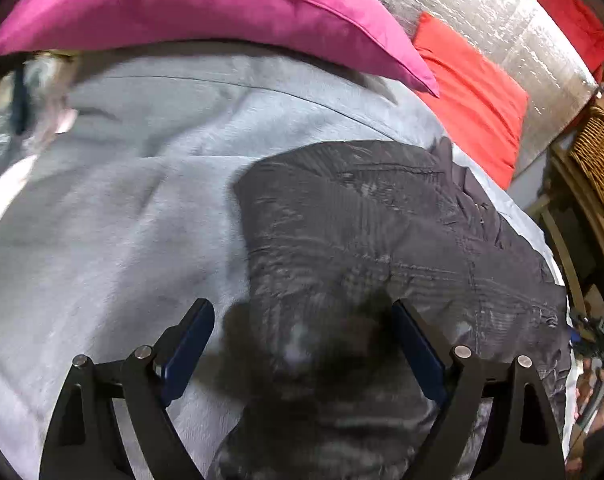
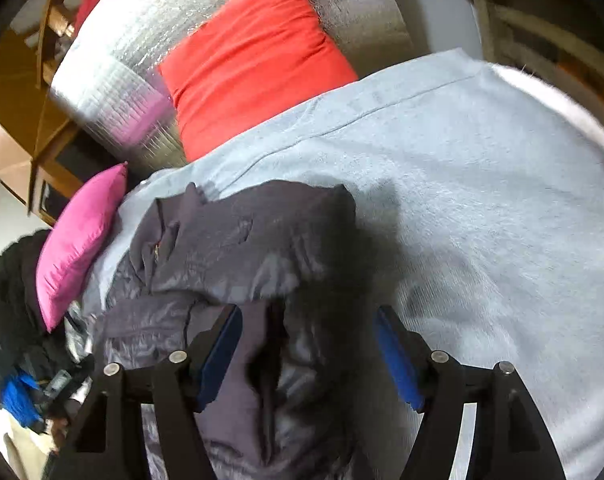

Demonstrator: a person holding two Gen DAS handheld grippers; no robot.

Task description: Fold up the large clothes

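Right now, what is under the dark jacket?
The jacket lies on a light blue blanket, which shows all around it. Whatever is beneath the jacket's middle, or folded inside it, is covered.

black claws [image 1: 302,320], blue pads [image 2: 396,354], silver rivets

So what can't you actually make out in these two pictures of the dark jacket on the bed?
- Dark grey quilted jacket: near end cut off by the bottom edge in both wrist views; its surface is motion-blurred in the left view.
- Jacket's sleeves: not distinguishable among bunched folds, right view.
- Magenta cushion: top cut off, left view.
- Dark clutter beside the pale blue blanket: too blurred and warped at the right view's edge.
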